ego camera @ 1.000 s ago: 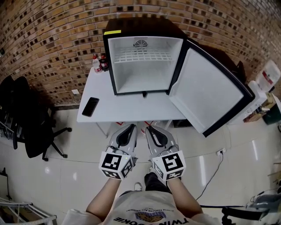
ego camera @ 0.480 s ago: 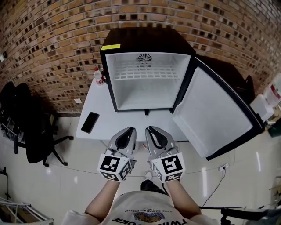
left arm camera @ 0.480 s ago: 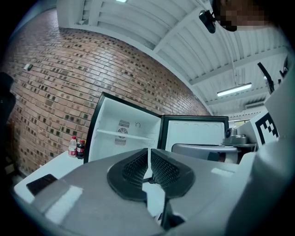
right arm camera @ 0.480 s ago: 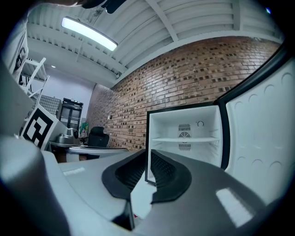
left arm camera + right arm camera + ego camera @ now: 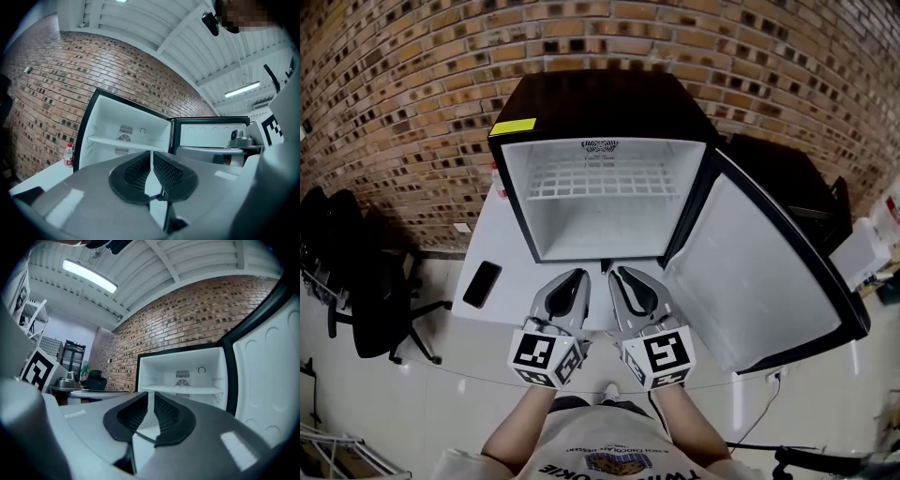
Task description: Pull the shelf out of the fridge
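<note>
Shelf (image 5: 600,180): white wire rack, seated high inside the open fridge (image 5: 581,98), which stands on the bench (image 5: 508,281);
Left gripper (image 5: 579,278): jaws pressed together, empty; just short of the fridge mouth;
Right gripper (image 5: 619,276): jaws closed to a thin slit, empty; just beside the left;
Door (image 5: 759,272): swung wide right

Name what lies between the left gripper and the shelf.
Head view: only bare table and the fridge floor lie between left gripper and shelf.
</note>
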The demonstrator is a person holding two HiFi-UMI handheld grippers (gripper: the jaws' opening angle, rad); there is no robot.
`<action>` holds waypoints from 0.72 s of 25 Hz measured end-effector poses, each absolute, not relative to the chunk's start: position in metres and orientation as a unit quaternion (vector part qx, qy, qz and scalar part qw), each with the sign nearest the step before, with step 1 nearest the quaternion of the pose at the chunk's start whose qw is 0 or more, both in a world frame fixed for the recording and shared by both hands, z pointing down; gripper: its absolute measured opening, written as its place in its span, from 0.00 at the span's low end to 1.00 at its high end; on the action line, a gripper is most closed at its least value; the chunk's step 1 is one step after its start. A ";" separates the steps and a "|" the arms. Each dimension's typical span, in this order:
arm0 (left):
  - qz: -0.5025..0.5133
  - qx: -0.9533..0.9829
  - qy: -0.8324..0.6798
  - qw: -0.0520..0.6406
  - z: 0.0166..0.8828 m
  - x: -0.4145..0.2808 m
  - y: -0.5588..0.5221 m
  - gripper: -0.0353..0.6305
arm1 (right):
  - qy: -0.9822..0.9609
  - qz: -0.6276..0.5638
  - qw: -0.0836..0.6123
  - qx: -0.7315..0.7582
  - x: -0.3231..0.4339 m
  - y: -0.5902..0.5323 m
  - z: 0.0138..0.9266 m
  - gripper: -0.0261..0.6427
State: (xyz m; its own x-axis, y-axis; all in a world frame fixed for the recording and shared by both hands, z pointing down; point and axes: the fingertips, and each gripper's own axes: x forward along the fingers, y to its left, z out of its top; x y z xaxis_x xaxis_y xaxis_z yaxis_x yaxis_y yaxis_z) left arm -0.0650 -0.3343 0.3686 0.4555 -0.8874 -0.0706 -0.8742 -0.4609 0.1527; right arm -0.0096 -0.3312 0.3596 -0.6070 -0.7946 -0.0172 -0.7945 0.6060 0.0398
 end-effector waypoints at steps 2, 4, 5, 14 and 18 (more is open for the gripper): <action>-0.074 0.853 -0.515 0.051 0.369 -0.062 -0.343 0.07 | -0.896 -0.017 0.001 0.443 -0.007 -0.341 0.361 0.08; -0.080 0.852 -0.513 0.061 0.369 -0.063 -0.351 0.07 | -0.897 -0.008 0.000 0.443 -0.008 -0.350 0.364 0.08; -0.083 0.852 -0.513 0.068 0.369 -0.065 -0.356 0.07 | -0.896 -0.002 -0.001 0.443 -0.009 -0.355 0.365 0.08; -0.177 0.843 -0.483 0.159 0.373 -0.088 -0.399 0.11 | -0.874 0.100 -0.077 0.469 -0.005 -0.402 0.369 0.08; -0.246 0.820 -0.468 0.217 0.375 -0.100 -0.426 0.17 | -0.856 0.195 -0.143 0.456 -0.004 -0.430 0.376 0.18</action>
